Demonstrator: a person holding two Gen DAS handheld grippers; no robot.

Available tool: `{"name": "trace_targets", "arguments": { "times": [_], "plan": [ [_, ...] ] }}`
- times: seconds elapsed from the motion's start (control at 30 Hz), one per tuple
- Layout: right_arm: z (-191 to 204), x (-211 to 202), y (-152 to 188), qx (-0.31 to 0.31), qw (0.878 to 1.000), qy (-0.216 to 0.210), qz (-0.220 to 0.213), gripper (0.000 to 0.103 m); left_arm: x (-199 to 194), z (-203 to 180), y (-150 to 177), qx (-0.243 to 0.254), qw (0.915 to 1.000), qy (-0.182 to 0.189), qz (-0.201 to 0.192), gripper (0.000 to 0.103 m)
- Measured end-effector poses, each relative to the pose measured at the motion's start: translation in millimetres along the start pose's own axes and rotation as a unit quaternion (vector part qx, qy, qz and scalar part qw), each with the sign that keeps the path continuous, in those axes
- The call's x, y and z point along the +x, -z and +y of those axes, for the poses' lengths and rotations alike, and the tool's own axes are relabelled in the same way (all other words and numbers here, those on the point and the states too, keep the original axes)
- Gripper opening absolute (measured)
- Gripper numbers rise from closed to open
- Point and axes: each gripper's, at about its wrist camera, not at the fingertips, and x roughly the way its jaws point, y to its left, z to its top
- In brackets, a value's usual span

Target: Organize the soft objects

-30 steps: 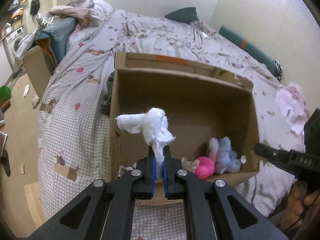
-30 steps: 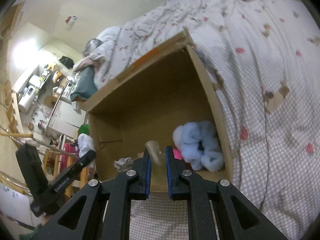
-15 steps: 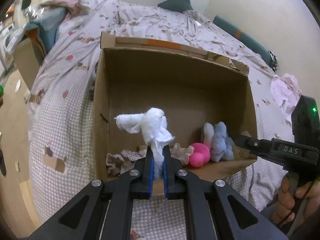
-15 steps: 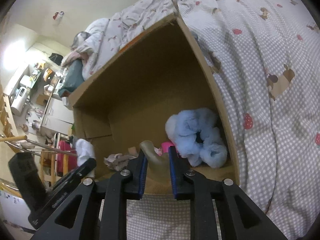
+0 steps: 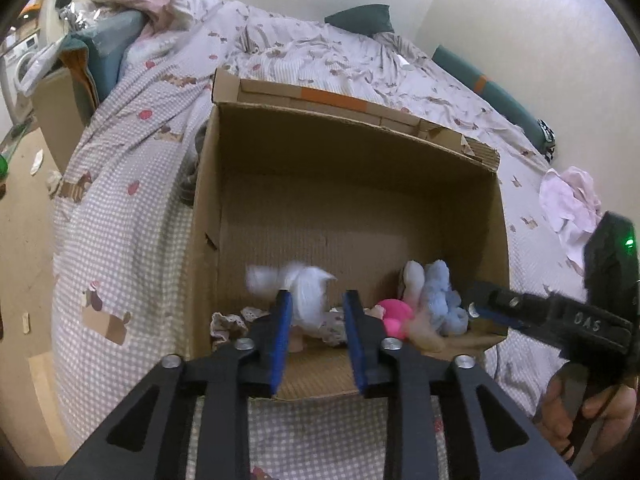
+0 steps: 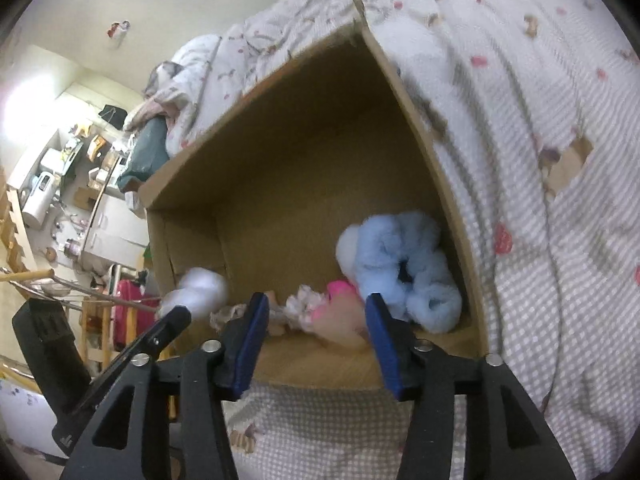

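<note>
An open cardboard box (image 5: 360, 184) lies on the bed. My left gripper (image 5: 316, 312) is open over the box's near edge; a blurred white plush (image 5: 304, 292) hangs free between its fingers, dropping into the box. My right gripper (image 6: 316, 312) is open too, with a blurred beige soft item (image 6: 340, 324) loose between its fingers. Inside the box lie a blue fluffy plush (image 6: 404, 264), a pink toy (image 5: 394, 316) and a lacy cloth (image 5: 232, 320). The white plush also shows in the right wrist view (image 6: 200, 292).
The bed has a grey checked quilt (image 5: 128, 216). Pink clothes (image 5: 568, 204) lie on it to the right of the box. Pillows and piled bedding (image 5: 120, 40) are at the far end. A cluttered room with furniture (image 6: 80, 184) is left of the bed.
Both grippers have opened. The white plush has left my left gripper and the beige item has left my right gripper; both are falling into the box.
</note>
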Motion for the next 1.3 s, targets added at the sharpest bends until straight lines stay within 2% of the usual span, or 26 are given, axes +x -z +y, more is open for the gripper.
{"name": "trace_targets", "arguments": {
  "times": [0.03, 0.07, 0.1, 0.17, 0.23, 0.3, 0.4, 0.47, 0.53, 0.6, 0.7, 0.9, 1.13, 1.23, 1.3],
  "plan": [
    [3.0, -4.9, -0.7, -0.006, 1.0, 0.012, -0.019, 0.066, -2.3, -0.7, -0.7, 0.001, 1.0, -0.007, -0.006, 0.033],
    [5.0, -9.7, -0.7, -0.013, 0.999, 0.024, -0.036, 0.067, -5.0, -1.9, -1.4, 0.005, 0.9998, -0.014, -0.016, 0.042],
    [9.7, -15.1, -1.1, -0.027, 0.998, 0.034, -0.055, 0.072, -8.6, -3.2, -1.9, 0.01, 0.9991, -0.028, -0.03, 0.056],
    [16.0, -24.2, -2.3, -0.047, 0.994, 0.047, -0.082, 0.081, -18.2, -4.9, -3.8, 0.019, 0.9961, -0.063, -0.059, 0.071],
    [20.9, -32.6, -2.6, -0.059, 0.991, 0.064, -0.102, 0.093, -28.8, -3.6, -6.4, 0.018, 0.9934, -0.076, -0.084, 0.071],
    [23.4, -41.3, -3.0, -0.066, 0.988, 0.068, -0.121, 0.1, -35.2, -1.5, -9.2, 0.013, 0.9918, -0.084, -0.096, 0.071],
    [29.9, -49.5, -3.1, -0.075, 0.985, 0.067, -0.14, 0.103, -45.6, 4.7, -12.7, -0.005, 0.99, -0.092, -0.107, 0.071],
    [30.5, -55.1, 0.0, -0.076, 0.984, 0.067, -0.149, 0.103, -52.3, 9.6, -12.9, -0.015, 0.9896, -0.093, -0.109, 0.072],
    [30.5, -61.8, 5.7, -0.077, 0.983, 0.064, -0.153, 0.103, -61.0, 11.6, -10.0, -0.014, 0.9891, -0.094, -0.113, 0.08],
    [34.2, -66.6, 11.8, -0.086, 0.981, 0.071, -0.157, 0.103, -73.3, 10.7, -5.4, -0.013, 0.9839, -0.121, -0.131, 0.092],
    [43.6, -72.2, 21.9, -0.109, 0.974, 0.095, -0.173, 0.103, -86.8, 8.5, 0.5, -0.003, 0.9802, -0.133, -0.146, 0.1],
    [52.2, -84.0, 42.7, -0.127, 0.969, 0.108, -0.184, 0.103, -108.0, 4.7, 18.0, 0.016, 0.9842, -0.104, -0.142, 0.102],
    [60.9, -94.3, 68.7, -0.145, 0.96, 0.129, -0.2, 0.103, -124.8, -8.4, 41.3, 0.035, 0.984, -0.099, -0.144, 0.102],
    [60.7, -96.6, 76.8, -0.147, 0.96, 0.135, -0.198, 0.103, -130.5, -13.0, 52.6, 0.039, 0.9864, -0.077, -0.139, 0.102],
    [60.3, -96.8, 82.2, -0.151, 0.959, 0.14, -0.195, 0.103, -129.7, -13.6, 59.2, 0.037, 0.987, -0.086, -0.131, 0.102]
  ]
}}
